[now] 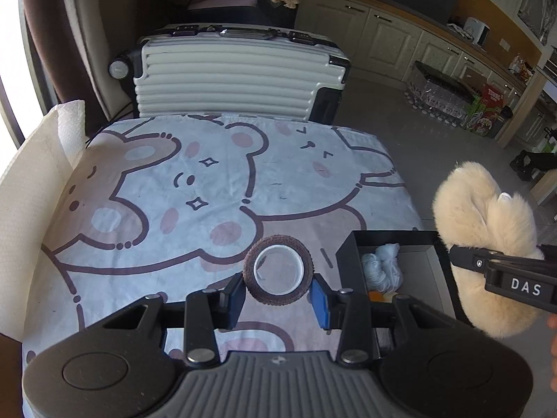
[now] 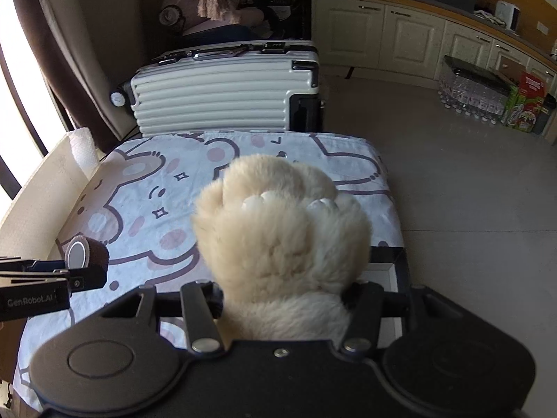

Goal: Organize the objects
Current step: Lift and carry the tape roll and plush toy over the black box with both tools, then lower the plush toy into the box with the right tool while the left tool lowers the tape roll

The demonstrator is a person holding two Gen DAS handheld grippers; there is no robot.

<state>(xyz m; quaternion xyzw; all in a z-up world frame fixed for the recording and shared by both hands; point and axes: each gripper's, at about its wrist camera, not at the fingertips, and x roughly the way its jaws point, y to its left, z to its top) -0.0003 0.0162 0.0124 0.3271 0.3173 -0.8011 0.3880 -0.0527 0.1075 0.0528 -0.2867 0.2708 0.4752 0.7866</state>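
Daylight pours in from the window [image 1: 8, 80] on the left, so strong that the glass is blown out to plain white in both views. The bear-print cloth [image 1: 209, 181] is evenly lit and soft, with only faint shadows. Farther back the room dims: the corner behind the suitcase [image 1: 236, 76] sits murky. The floor [image 2: 452, 181] carries a pale sheen. Straight lines bow heavily toward the edges, and the corners fall off to black. Focus is fairly sharp in the middle; the far cabinets [image 1: 383, 35] look a little soft.
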